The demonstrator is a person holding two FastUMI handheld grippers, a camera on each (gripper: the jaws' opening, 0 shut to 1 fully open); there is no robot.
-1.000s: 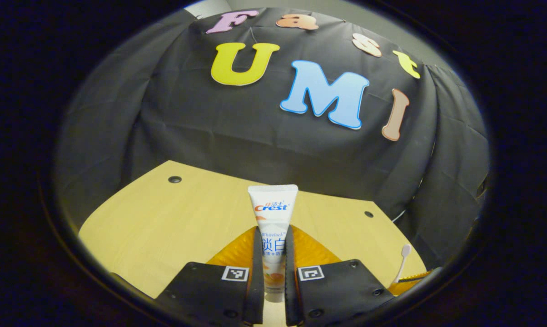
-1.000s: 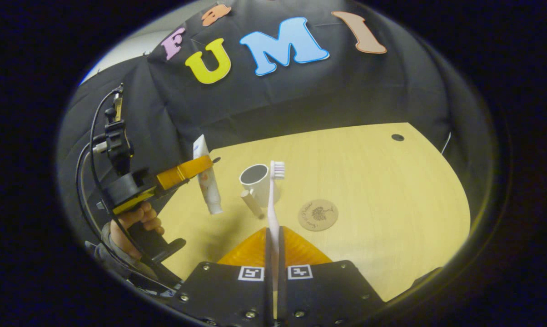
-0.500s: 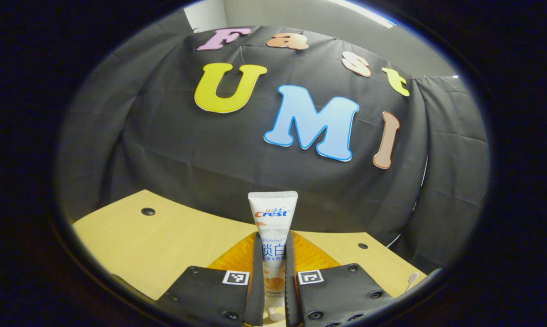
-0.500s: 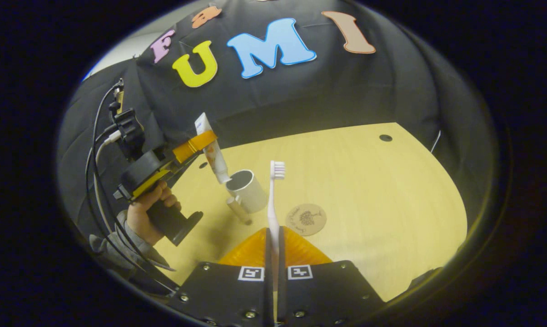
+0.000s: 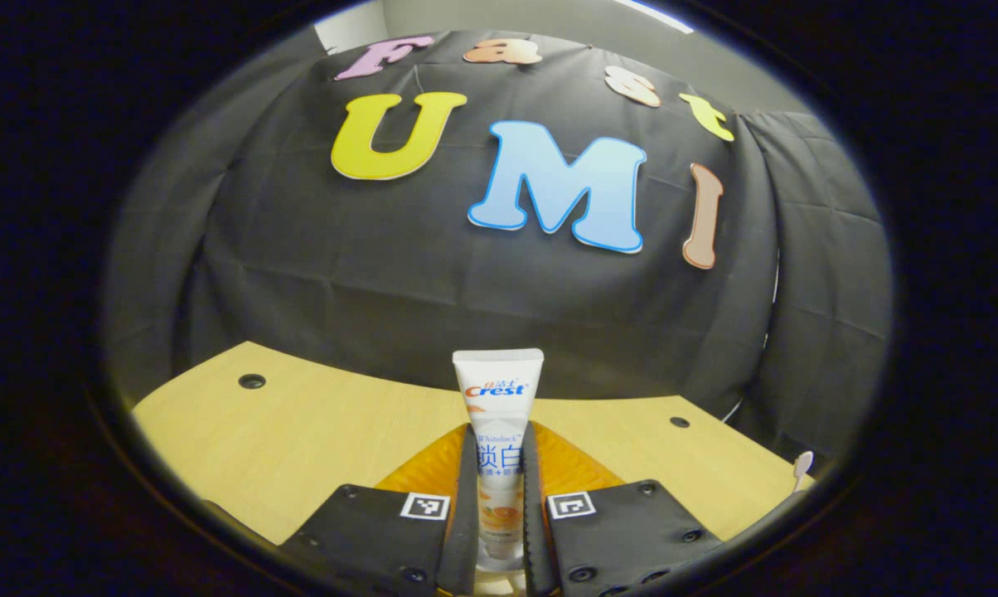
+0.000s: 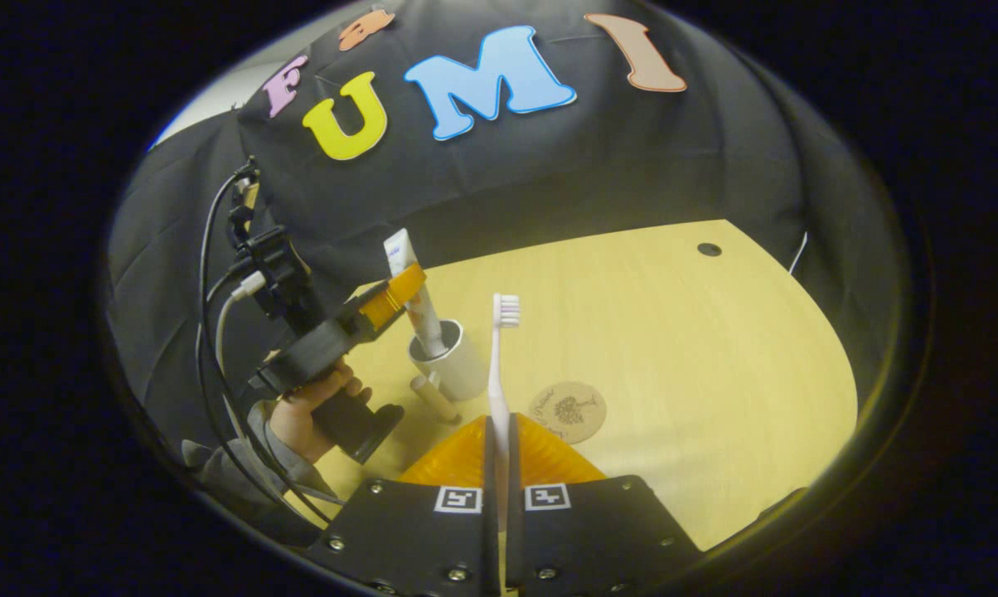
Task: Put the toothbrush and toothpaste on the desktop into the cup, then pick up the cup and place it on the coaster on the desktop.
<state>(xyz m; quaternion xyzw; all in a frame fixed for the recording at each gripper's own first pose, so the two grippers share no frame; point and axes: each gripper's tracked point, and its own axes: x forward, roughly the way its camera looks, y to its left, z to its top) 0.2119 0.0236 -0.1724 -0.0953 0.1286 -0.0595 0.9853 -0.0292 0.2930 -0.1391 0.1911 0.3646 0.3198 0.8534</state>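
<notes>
A: Your left gripper [image 5: 497,506] is clamped on the toothpaste [image 5: 497,406], both fingers pressing the tube's sides, crimped end standing straight up against the black cloth wall [image 5: 433,274].

B: From your right gripper view you can see where that tube [image 6: 416,290] really is: its cap end is down inside the mouth of the cup [image 6: 453,369], and the tube leans a little. Your left gripper [image 6: 395,290] holds it about mid-length, above the rim.

A: And your hand [image 6: 312,398] is wrapped round the left tool's handle, cables [image 6: 213,332] looping off behind it.

B: Now your right gripper [image 6: 497,464]. It's pinched tight on the toothbrush [image 6: 497,373], low on the handle, with the bristle head pointing up and away from you.

A: The brush is off the desktop [image 6: 673,348], hanging in the air just beside the cup from this angle.

B: The cup sits upright on the wood, and its stubby handle [image 6: 433,396] sticks out toward you.

A: The coaster [image 6: 567,411] lies flat on the desktop, near the cup on its right, with a gap between them. Nothing is on it.

B: In your left gripper view, the brush head [image 5: 801,464] peeks in at the far right edge, over the desktop [image 5: 317,431].

A: So the paste is going into the cup, and the brush is gripped aloft.
</notes>
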